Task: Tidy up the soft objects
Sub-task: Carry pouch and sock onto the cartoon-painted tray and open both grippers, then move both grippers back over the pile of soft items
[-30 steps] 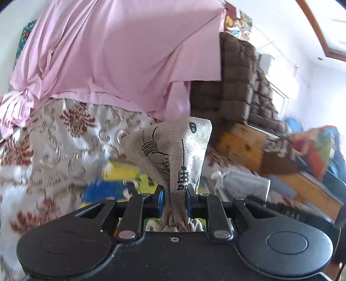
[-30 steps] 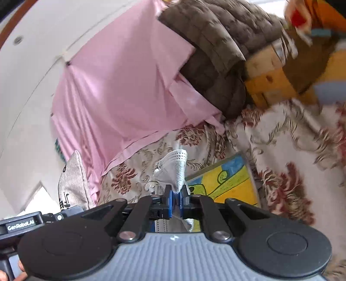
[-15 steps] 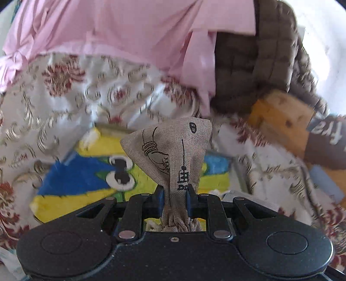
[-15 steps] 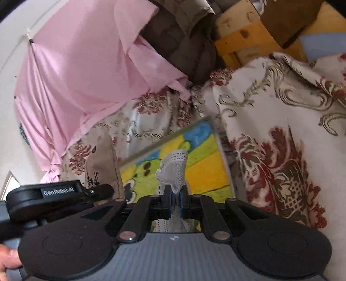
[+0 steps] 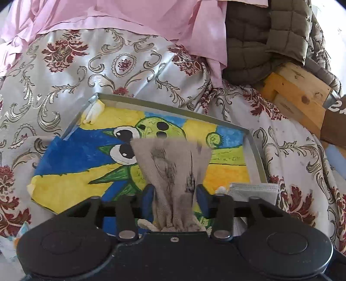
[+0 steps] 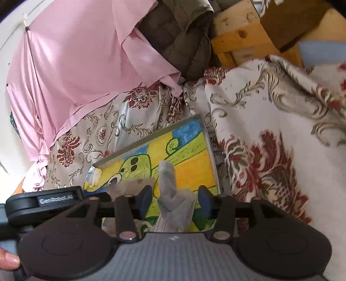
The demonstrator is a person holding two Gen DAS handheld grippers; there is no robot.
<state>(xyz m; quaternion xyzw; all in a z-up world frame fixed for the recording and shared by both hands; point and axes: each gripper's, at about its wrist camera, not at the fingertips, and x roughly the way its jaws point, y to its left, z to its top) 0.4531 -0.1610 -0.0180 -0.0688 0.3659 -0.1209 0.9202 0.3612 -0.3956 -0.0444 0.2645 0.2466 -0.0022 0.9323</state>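
Hovering both grippers over the tray (image 5: 255, 151), the shallow metal one with the yellow-blue cartoon drawing in it, sitting on the floral cloth (image 5: 86, 71).

My left gripper (image 5: 175, 192) has its jaws opening, about halfway apart. The burlap pouch (image 5: 170, 166) is in the gap, blurred, and the blue pads are clear of it on both sides, so nothing's gripped. Its long axis runs straight away from me, gathered neck down by the gripper body, wide end fanned out toward the far rim of the tray.

My right gripper (image 6: 174, 197) is the same story: jaws opening, roughly half wide, with the grey sock (image 6: 170, 194) loose between the pads. It stands nearly upright, tip pointing up and away over the drawing, bunched end down at the gripper.

A folded grey cloth (image 5: 253, 191) lies at the tray's near right corner. Pink sheet (image 5: 129, 13) and a quilted jacket (image 5: 259, 39) are behind.
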